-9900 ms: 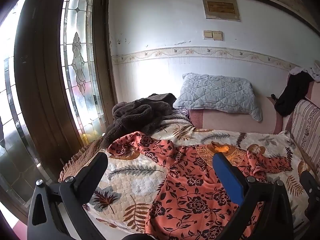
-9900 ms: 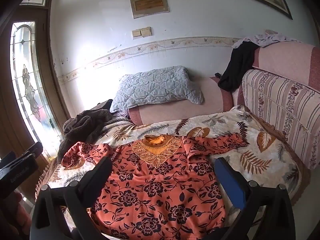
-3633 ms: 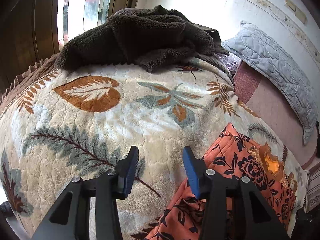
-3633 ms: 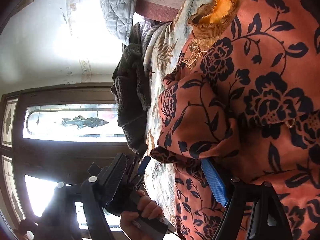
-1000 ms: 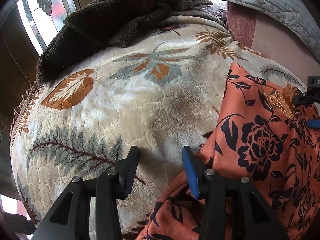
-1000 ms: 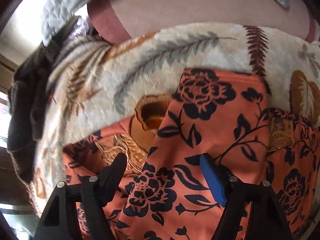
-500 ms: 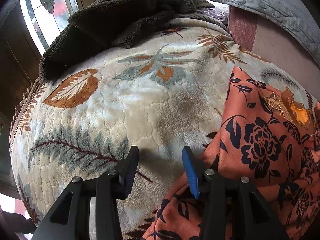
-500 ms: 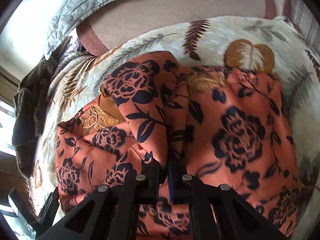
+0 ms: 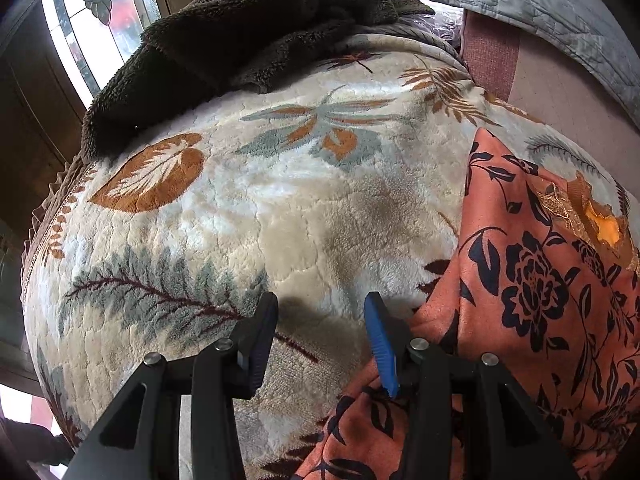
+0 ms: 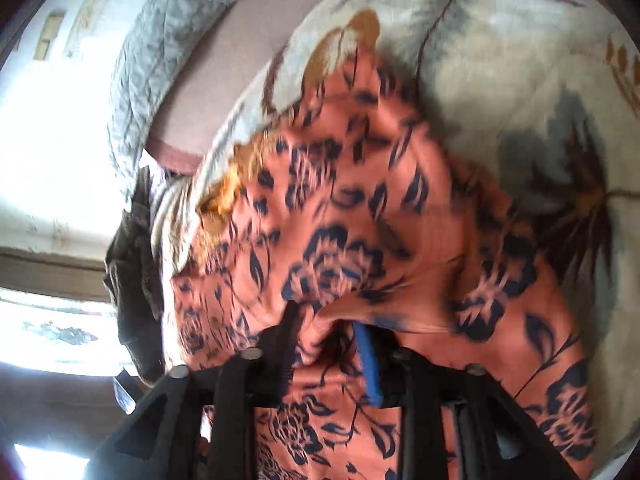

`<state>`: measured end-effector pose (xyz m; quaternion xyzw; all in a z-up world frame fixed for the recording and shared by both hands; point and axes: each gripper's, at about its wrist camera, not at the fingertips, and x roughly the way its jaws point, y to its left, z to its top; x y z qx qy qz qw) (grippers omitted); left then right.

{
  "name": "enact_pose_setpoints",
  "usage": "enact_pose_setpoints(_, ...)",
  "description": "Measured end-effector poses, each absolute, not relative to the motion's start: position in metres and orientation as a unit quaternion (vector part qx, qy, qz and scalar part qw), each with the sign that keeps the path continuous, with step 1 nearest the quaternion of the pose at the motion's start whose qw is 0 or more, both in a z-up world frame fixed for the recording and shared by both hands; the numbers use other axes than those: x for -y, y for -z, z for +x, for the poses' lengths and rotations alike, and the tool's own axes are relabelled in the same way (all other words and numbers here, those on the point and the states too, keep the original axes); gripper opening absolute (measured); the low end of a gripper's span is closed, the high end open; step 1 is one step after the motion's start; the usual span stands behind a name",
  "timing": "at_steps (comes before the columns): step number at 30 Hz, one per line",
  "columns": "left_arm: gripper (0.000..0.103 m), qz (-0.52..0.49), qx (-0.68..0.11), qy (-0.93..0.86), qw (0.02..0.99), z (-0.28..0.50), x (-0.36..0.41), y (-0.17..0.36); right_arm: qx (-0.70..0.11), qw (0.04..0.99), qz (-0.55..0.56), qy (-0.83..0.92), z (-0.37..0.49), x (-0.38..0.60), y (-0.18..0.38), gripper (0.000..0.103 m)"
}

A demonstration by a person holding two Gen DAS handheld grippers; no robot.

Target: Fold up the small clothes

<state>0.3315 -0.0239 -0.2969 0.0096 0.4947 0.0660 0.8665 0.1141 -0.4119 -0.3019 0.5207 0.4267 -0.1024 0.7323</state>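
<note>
The dress [image 9: 532,280] lies on the blanket [image 9: 280,208] with its long axis running from the hem, nearest the cameras, up to the neckline, which points toward the pillow [image 9: 540,4] and the pink backrest [image 9: 560,92]. The fabric is orange with a dark floral print; a gold embroidered yoke with an orange collar [image 9: 600,228] marks the neck end. Its left edge is folded inward, giving a straight fold line in the left wrist view.

The left hand-held gripper [image 9: 320,336] is released, jaws apart over bare blanket, just beside the left edge of the dress; its blue-padded finger [image 9: 380,344] touches or nearly touches the fabric. The right hand-held gripper [image 10: 324,344] is over the middle of the dress [image 10: 360,240]; a raised ridge of fabric sits between its fingers, jaws partly closed around it. That view is blurred, so firm contact cannot be confirmed.

A dark fleece [image 9: 248,28] is heaped on the far left of the blanket, well apart from the dress.
</note>
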Motion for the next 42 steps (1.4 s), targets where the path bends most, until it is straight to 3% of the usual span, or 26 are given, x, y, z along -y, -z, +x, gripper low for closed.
enact_pose_setpoints(1,0.046,0.009,-0.494,-0.066,0.867,0.331,0.024,0.296,-0.416,0.733,0.528,0.11,0.112,0.421,0.301,0.071)
enact_pose_setpoints(2,0.046,0.01,-0.493,-0.065,0.868,0.331,0.024,0.296,-0.402,0.733,0.536,0.12,0.109,0.429,0.3,0.077)
enact_pose_setpoints(6,0.046,0.013,-0.487,-0.067,0.871,0.331,0.026,0.294,-0.375,0.72,0.571,0.12,0.096,0.447,0.307,0.077)
enact_pose_setpoints(9,0.046,0.006,-0.482,-0.065,0.874,0.331,0.026,0.292,-0.365,0.706,0.594,0.125,0.087,0.458,0.322,0.074)
enact_pose_setpoints(12,0.046,0.014,-0.478,-0.059,0.876,0.33,0.031,0.291,-0.345,0.696,0.611,0.152,0.09,0.462,0.34,0.055)
enact_pose_setpoints(13,0.046,0.016,-0.477,-0.058,0.877,0.33,0.032,0.291,-0.35,0.689,0.616,0.152,0.092,0.461,0.344,0.027)
enact_pose_setpoints(14,0.046,0.016,-0.475,-0.058,0.878,0.33,0.033,0.29,-0.358,0.697,0.604,0.146,0.097,0.46,0.341,0.006)
enact_pose_setpoints(18,0.046,0.01,-0.468,-0.064,0.881,0.33,0.029,0.287,-0.342,0.782,0.503,0.138,0.127,0.444,0.278,0.006)
enact_pose_setpoints(24,0.046,0.002,-0.443,-0.064,0.894,0.326,0.03,0.277,-0.231,0.863,0.441,0.087,0.142,0.441,0.205,0.006)
enact_pose_setpoints(27,0.046,0.006,-0.427,-0.059,0.903,0.323,0.033,0.271,-0.221,0.871,0.424,0.109,0.156,0.447,0.234,0.006)
enact_pose_setpoints(31,0.046,0.02,-0.424,-0.048,0.904,0.323,0.041,0.27,-0.341,0.779,0.501,0.16,0.15,0.475,0.325,0.009)
enact_pose_setpoints(33,0.046,0.029,-0.425,-0.045,0.904,0.322,0.045,0.272,-0.343,0.753,0.54,0.155,0.139,0.48,0.344,0.009)
enact_pose_setpoints(36,0.046,0.041,-0.42,-0.038,0.906,0.32,0.052,0.272,-0.312,0.765,0.538,0.168,0.127,0.489,0.324,0.01)
enact_pose_setpoints(42,0.046,0.067,-0.39,-0.001,0.918,0.31,0.076,0.264,-0.28,0.846,0.415,0.183,0.13,0.466,0.269,0.011)
